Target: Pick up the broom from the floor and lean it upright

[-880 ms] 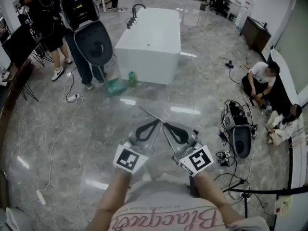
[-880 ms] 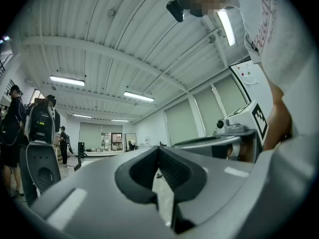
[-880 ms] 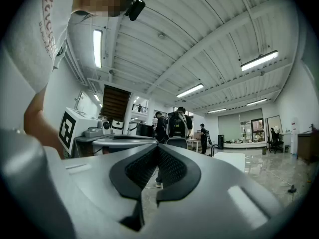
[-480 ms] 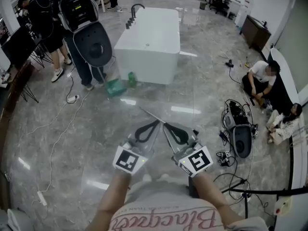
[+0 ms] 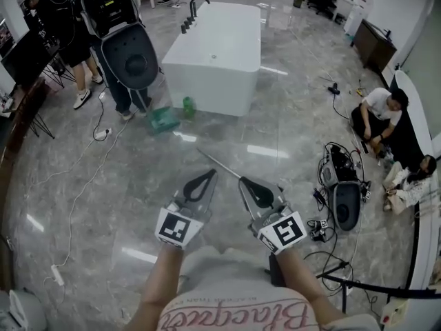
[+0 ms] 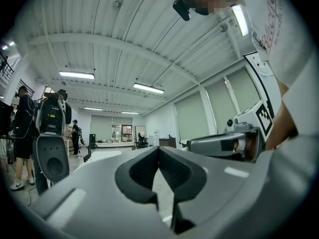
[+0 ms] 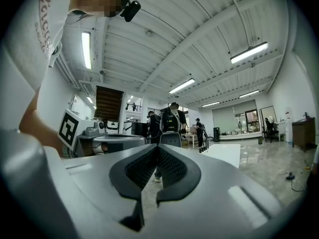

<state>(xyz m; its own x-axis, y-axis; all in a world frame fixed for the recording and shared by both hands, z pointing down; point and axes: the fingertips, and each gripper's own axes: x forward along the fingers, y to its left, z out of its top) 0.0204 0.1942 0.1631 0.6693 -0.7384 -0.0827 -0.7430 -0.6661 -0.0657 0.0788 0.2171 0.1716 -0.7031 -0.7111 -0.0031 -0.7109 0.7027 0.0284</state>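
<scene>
Your left gripper and right gripper had jaws pressed together on nothing, textured black pads meeting, over glossy marble floor short of the boxy white bathtub.

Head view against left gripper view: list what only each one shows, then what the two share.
Only the head view: a seated person in a white shirt, a green bottle on the floor, and a thin rod, perhaps the broom's handle, lying ahead of the grippers.
Only the left gripper view: the ceiling with its strip lights, and the window blinds.
Both: the white bathtub, the black gear a standing person carries, the left gripper, fingers shut on nothing, and the right gripper.
</scene>
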